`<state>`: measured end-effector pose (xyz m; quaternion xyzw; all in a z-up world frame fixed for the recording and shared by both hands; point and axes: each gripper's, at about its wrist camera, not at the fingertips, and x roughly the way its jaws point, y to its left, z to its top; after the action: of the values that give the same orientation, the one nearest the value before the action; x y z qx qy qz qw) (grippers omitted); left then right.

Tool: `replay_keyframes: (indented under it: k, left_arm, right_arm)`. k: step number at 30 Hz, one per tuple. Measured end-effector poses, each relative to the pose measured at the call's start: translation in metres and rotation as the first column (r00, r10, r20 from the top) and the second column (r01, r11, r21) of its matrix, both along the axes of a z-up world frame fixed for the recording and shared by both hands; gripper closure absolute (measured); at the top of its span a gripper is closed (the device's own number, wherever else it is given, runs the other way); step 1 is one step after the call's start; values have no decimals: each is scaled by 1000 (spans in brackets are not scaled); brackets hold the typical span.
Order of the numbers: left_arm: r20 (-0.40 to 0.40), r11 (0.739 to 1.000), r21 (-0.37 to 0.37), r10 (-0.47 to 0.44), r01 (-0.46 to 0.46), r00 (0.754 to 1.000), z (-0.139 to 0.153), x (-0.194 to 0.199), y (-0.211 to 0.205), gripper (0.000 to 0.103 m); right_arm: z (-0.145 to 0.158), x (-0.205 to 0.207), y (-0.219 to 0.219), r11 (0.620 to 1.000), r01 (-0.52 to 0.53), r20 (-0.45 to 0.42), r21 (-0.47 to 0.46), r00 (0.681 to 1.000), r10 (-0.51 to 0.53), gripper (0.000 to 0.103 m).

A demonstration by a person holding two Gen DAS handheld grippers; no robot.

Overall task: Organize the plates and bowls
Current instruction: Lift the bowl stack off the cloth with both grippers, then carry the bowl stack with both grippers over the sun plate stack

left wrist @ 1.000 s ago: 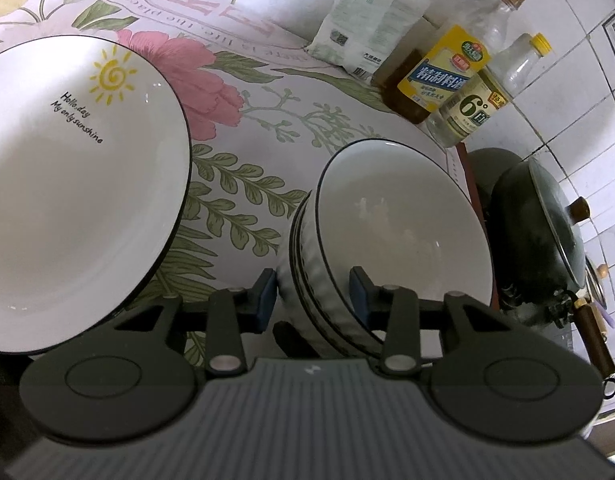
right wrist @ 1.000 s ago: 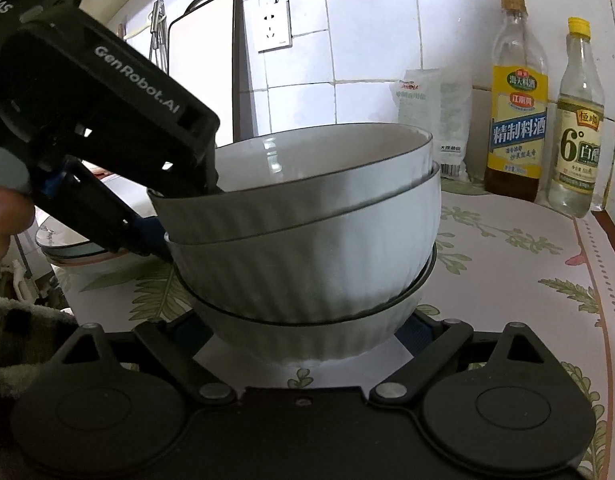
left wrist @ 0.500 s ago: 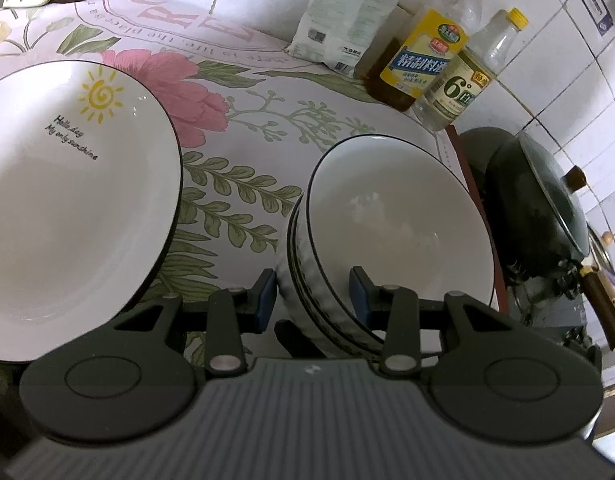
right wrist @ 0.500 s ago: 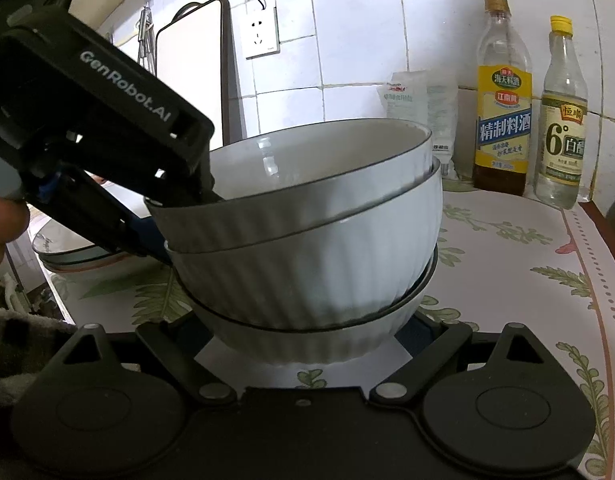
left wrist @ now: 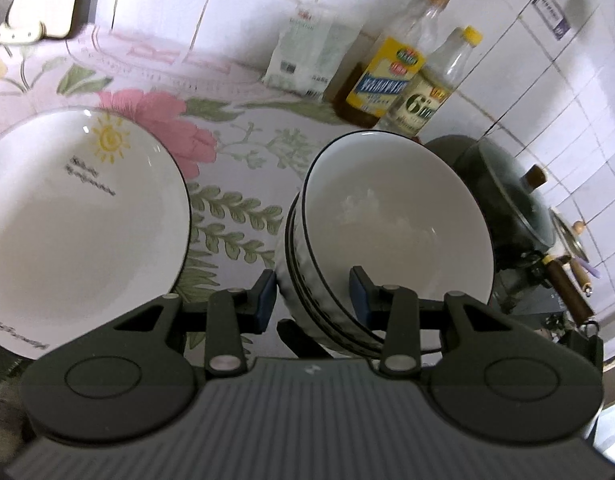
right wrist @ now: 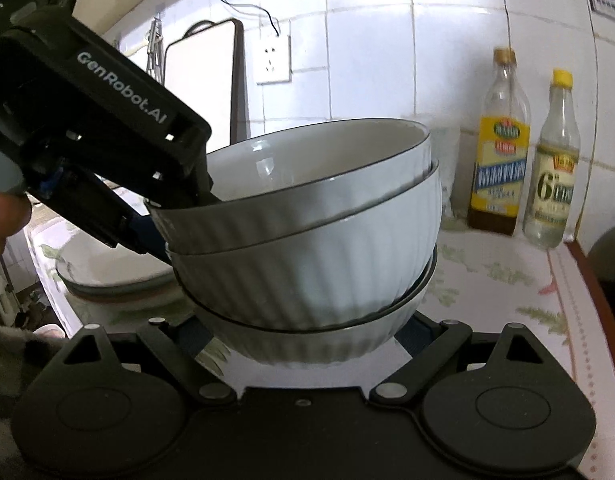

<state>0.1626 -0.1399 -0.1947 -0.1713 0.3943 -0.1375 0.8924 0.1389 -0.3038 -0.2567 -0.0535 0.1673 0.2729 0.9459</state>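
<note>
Three white ribbed bowls with dark rims are nested in a stack [left wrist: 391,232], seen from the side in the right wrist view [right wrist: 307,248]. My left gripper [left wrist: 312,292] straddles the near rims of the stack, one finger inside the top bowl and one outside; it shows from the side in the right wrist view [right wrist: 107,152]. My right gripper [right wrist: 303,336] holds the bottom bowl [right wrist: 307,344] between its fingers. The stack is lifted off the cloth and tilted. A white plate with a sun drawing [left wrist: 79,216] lies to the left.
A floral tablecloth [left wrist: 235,152] covers the counter. A white packet [left wrist: 303,56] and two bottles [left wrist: 391,68] [left wrist: 431,96] stand against the tiled wall. A dark lidded wok [left wrist: 507,204] sits at the right. A cutting board [right wrist: 203,80] leans by the wall socket.
The bowl stack has risen off the cloth with both grippers, tilting as it goes. The bottles and wall have dropped lower in the views.
</note>
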Motion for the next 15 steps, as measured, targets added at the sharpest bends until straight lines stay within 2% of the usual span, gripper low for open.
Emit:
replay_keyframes:
  k: [4, 6, 15]
  left_arm:
    - [22, 1000, -4, -3, 3, 1000, 20, -11, 12, 65]
    - [35, 1000, 17, 3, -3, 999, 31, -17, 19, 65]
    - [81, 994, 66, 84, -90, 993, 60, -43, 67, 65]
  right_arm:
    - [21, -7, 11, 1000, -11, 24, -16, 1000, 12, 7]
    - [30, -9, 19, 1000, -27, 29, -14, 999, 27, 7]
    - [57, -11, 69, 992, -126, 56, -11, 990, 126, 7]
